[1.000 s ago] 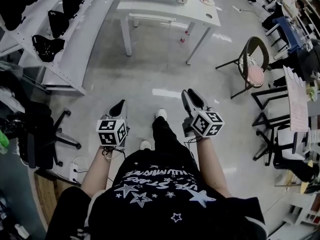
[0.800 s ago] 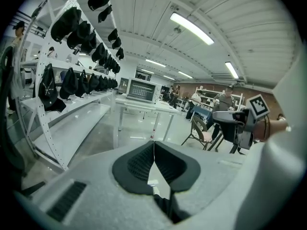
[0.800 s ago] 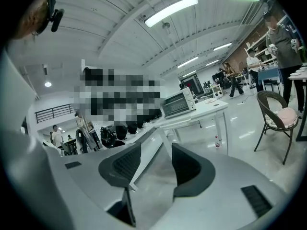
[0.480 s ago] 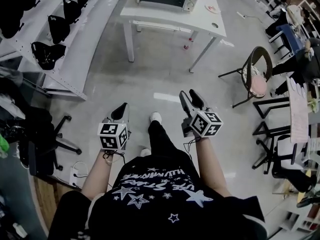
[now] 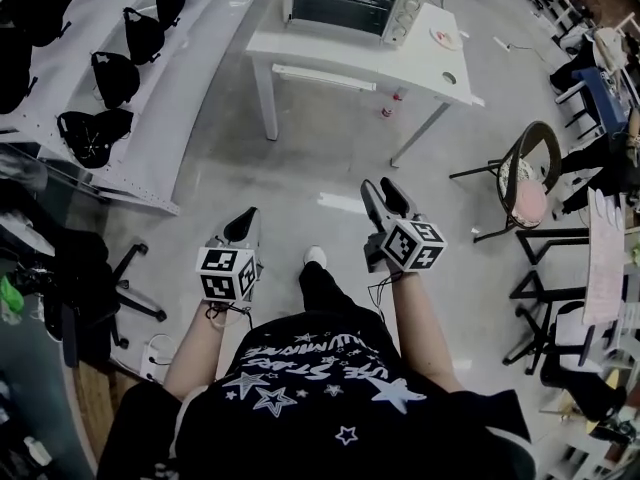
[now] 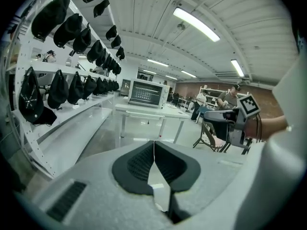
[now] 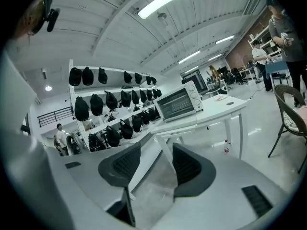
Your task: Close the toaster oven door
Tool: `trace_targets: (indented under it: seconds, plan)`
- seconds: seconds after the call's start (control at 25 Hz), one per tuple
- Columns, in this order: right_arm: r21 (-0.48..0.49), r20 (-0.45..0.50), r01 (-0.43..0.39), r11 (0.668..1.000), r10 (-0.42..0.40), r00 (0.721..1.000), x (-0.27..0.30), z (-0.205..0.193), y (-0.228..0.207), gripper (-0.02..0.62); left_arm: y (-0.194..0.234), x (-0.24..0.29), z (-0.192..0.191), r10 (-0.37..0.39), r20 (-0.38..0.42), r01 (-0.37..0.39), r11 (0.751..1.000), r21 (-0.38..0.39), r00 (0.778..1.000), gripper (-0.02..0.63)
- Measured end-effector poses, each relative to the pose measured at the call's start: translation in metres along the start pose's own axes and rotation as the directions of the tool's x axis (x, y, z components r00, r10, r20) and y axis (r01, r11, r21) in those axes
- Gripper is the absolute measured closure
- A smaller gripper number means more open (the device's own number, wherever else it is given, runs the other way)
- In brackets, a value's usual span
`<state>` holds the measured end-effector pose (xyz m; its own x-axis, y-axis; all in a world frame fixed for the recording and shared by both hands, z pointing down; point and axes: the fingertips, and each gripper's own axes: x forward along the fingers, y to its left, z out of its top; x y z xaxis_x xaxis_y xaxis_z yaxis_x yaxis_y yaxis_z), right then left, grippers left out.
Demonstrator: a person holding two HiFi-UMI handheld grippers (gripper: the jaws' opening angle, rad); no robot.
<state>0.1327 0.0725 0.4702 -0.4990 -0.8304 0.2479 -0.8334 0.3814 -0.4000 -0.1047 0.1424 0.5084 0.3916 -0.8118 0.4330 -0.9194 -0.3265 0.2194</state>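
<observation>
A white toaster oven [image 5: 355, 3] with a dark glass front stands on a white table [image 5: 420, 63] far ahead; its door looks upright against the front. It also shows small in the left gripper view, toaster oven [image 6: 147, 92], and in the right gripper view, toaster oven [image 7: 180, 101]. My left gripper [image 5: 240, 218] hangs at waist height over the floor, its pads meeting at the tips, nothing between them [image 6: 154, 145]. My right gripper [image 5: 382, 190] is held level with it, open and empty [image 7: 156, 152]. Both are well short of the table.
A small plate [image 5: 443, 38] lies on the table beside the oven, and a bottle [image 5: 398, 95] stands on the floor under it. Shelves with black caps [image 5: 130, 38] run along the left. A round chair [image 5: 525, 173] stands to the right, an office chair [image 5: 110, 288] at the left.
The view has advanced toward the table, so the oven now shows in full. The right jaws look wider apart than a second ago. Both grippers stay at waist height.
</observation>
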Motion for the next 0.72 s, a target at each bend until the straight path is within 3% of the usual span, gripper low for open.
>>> trace_targets:
  seconds: [0.4, 0.72]
  plan:
    - [0.034, -0.022, -0.014, 0.999, 0.014, 1.000, 0.073, 0.043, -0.068, 0.400, 0.001, 0.088, 0.058, 0.028, -0.002, -0.028, 0.999, 0.020, 1.000, 0.584]
    - [0.043, -0.028, -0.039, 0.998, 0.041, 0.999, 0.114, 0.058, -0.101, 0.400, 0.008, 0.129, 0.082, 0.070, -0.002, -0.070, 0.997, 0.030, 0.998, 0.584]
